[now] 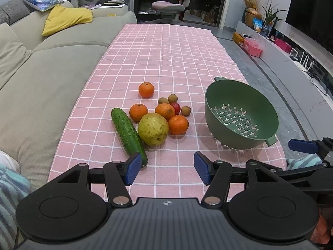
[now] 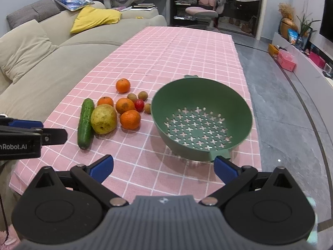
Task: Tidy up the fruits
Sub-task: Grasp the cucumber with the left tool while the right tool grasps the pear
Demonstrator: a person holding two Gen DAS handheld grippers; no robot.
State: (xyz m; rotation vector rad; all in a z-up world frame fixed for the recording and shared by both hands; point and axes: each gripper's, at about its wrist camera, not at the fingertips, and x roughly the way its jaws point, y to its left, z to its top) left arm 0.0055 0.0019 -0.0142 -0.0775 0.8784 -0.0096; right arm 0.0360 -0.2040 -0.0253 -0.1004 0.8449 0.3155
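Observation:
A pile of fruit lies on the pink checked tablecloth [image 1: 177, 48]: a cucumber [image 1: 128, 134], a yellow-green pear [image 1: 153, 129], several oranges [image 1: 178, 125], a small red fruit [image 1: 176, 107] and three small brown longans [image 1: 172, 99]. An empty green colander [image 1: 241, 114] stands to their right. My left gripper [image 1: 166, 170] is open, just short of the cucumber's near end. My right gripper [image 2: 164, 169] is open in front of the colander [image 2: 201, 118], its right finger near the colander's handle. The pile [image 2: 104, 118] lies to its left.
A beige sofa [image 1: 41, 73] runs along the table's left side. Grey floor [image 2: 281, 104] and a low TV shelf [image 1: 291, 58] lie to the right. The far half of the tablecloth holds nothing. The left gripper's body [image 2: 20, 139] shows at the right wrist view's left edge.

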